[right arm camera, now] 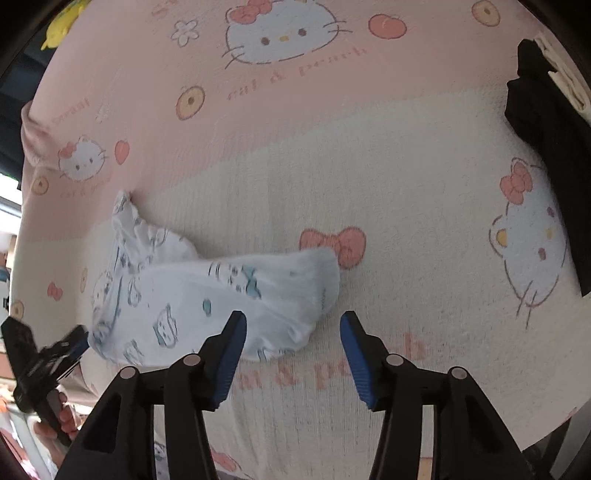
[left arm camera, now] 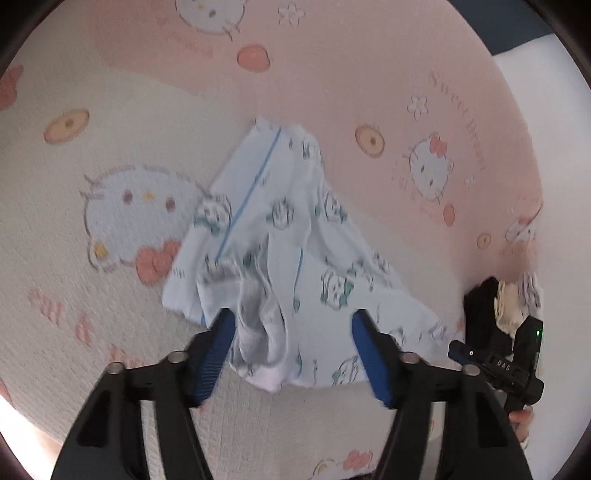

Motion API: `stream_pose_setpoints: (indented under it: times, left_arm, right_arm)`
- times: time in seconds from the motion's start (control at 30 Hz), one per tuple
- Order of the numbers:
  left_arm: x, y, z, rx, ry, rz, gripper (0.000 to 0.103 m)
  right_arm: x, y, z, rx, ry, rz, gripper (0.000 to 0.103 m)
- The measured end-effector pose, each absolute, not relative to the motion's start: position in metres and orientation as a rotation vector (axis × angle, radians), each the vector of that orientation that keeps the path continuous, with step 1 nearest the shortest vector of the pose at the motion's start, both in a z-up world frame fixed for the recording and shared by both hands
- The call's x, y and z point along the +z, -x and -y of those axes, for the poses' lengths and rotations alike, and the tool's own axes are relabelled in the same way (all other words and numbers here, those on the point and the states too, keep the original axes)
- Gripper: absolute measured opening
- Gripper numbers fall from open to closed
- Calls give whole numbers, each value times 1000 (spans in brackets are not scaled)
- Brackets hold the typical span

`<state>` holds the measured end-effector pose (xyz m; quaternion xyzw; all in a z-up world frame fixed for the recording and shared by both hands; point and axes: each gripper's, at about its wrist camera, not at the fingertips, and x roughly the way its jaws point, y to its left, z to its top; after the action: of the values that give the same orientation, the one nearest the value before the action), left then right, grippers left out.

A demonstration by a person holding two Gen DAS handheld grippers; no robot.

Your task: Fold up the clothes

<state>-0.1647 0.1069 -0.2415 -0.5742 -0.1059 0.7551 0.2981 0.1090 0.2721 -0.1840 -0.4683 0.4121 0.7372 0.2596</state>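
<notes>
A small white garment (left arm camera: 280, 229) with a cartoon print and blue piping lies crumpled on the bed cover. In the left wrist view my left gripper (left arm camera: 291, 315) stands open just above its near edge, and a bunched fold sits between the blue pads without being pressed. In the right wrist view the same garment (right arm camera: 207, 295) lies to the lower left. My right gripper (right arm camera: 292, 315) is open over its right end. The left finger (right arm camera: 229, 354) overlaps the cloth's edge, and bare cover lies under the right finger.
The pink and cream cat-print bed cover (left arm camera: 110, 110) (right arm camera: 406, 184) fills both views. A pile of dark and cream clothes (left arm camera: 484, 302) (right arm camera: 543, 122) lies to the right. A yellow object (right arm camera: 59, 26) shows at the far left corner.
</notes>
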Motion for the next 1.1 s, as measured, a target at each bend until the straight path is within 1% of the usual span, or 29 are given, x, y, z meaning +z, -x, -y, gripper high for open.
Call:
stream_pose_setpoints:
  times: [0.2, 0.4, 0.63, 0.67, 0.7, 0.77, 0.8, 0.83, 0.87, 0.9, 1.0, 1.1]
  left_arm:
    - [-244, 171, -131, 2024, 1539, 114, 64]
    - [-265, 182, -144, 1989, 1624, 67, 64]
    - [-275, 181, -152, 2004, 1631, 37, 64]
    - [-276, 179, -154, 2004, 1630, 29, 64]
    - [-277, 177, -156, 2005, 1627, 17, 64]
    - [-275, 168, -161, 2022, 1586, -48, 64]
    - [-272, 164, -162, 2042, 1554, -73, 60]
    - [-269, 159, -163, 2062, 1521, -98, 51]
    - [-266, 156, -164, 2080, 1493, -121, 22]
    - [-264, 154, -162, 2087, 1481, -126, 12]
    - [-258, 154, -152, 2062, 1472, -47, 11]
    - [-250, 154, -138, 2059, 1456, 20, 10]
  right_arm:
    - [-193, -108, -285, 1933, 1253, -1148, 54]
    - [-210, -108, -291, 1890, 1246, -1206, 54]
    - [-216, -104, -291, 1937, 1171, -1214, 54]
    - [-216, -101, -288, 1963, 1167, -1195, 52]
    - [-216, -98, -285, 1990, 1165, -1168, 40]
    - [-220, -92, -278, 1994, 1215, -1064, 29]
    - [-221, -90, -275, 1997, 1219, -1035, 22]
    - [-219, -90, -271, 2011, 1200, -1026, 20]
    - [-217, -90, -268, 2021, 1187, -1014, 19]
    - [-214, -90, -265, 2031, 1184, -989, 18]
    - [-204, -89, -259, 2062, 1200, -888, 17]
    - [-191, -95, -256, 2092, 1196, -852, 15]
